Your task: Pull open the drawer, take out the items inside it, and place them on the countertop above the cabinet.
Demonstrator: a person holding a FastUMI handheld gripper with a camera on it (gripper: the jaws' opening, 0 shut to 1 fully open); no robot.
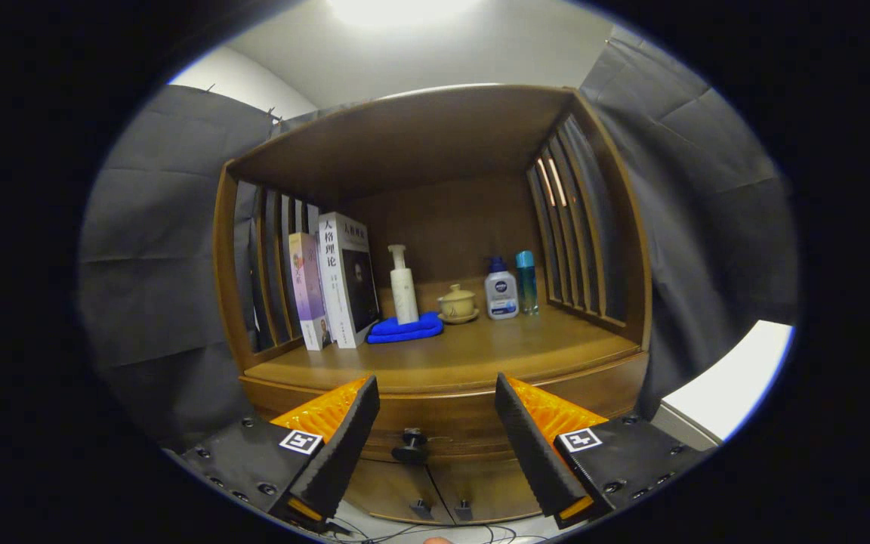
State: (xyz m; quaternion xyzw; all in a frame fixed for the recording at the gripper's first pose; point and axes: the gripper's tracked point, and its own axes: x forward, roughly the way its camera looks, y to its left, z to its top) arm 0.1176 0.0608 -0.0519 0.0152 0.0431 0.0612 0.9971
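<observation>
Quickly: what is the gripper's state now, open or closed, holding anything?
Gripper: open, holding nothing; the drawer knob lies between its fingers, untouched.

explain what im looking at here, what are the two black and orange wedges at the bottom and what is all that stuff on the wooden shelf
The wedges are the two fingers of a hand-held gripper that a person carries; the camera rides on it and looks forward along them. The fingers stand open and hold nothing.

Ahead is a wooden cabinet. Its drawer is closed, with its dark knob between the fingers. Below are two small doors.

On the countertop above stand, from one side to the other: two books, a white pump bottle on a folded blue cloth, a small lidded teacup on a saucer, a white bottle with a blue cap, and a slim blue bottle.
</observation>
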